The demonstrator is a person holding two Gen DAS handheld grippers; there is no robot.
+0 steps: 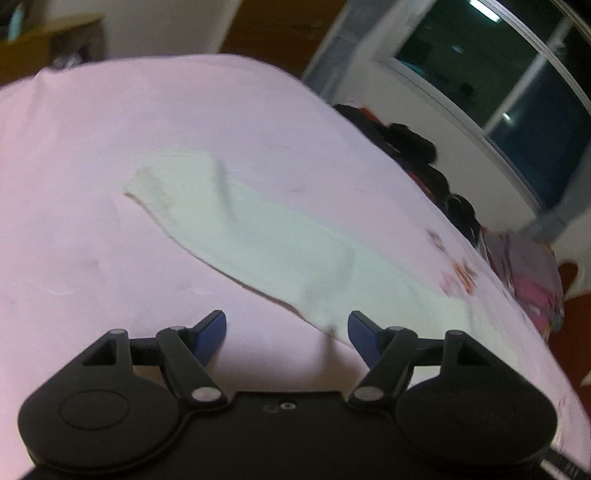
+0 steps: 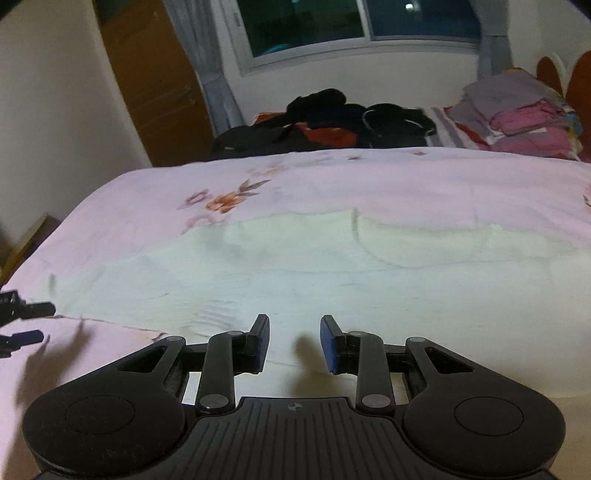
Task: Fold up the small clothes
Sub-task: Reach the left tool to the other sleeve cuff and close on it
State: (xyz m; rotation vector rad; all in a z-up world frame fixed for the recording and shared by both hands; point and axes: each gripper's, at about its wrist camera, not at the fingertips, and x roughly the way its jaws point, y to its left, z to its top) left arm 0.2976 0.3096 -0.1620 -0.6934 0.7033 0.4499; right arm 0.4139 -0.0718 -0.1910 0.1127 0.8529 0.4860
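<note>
A small white garment (image 1: 266, 236) lies spread flat on the pink bedsheet (image 1: 92, 147). In the right wrist view the white garment (image 2: 295, 273) fills the middle of the bed. My left gripper (image 1: 286, 334) is open and empty, just short of the garment's near edge. My right gripper (image 2: 294, 343) is open and empty, hovering over the garment's near hem. The left gripper's fingertips (image 2: 37, 308) show at the far left of the right wrist view, beside the garment's corner.
A heap of dark clothes (image 2: 332, 122) lies at the bed's far edge under the window (image 2: 362, 22). A stack of folded pink and grey clothes (image 2: 524, 114) sits at the far right. A wooden door (image 2: 155, 81) stands at the left.
</note>
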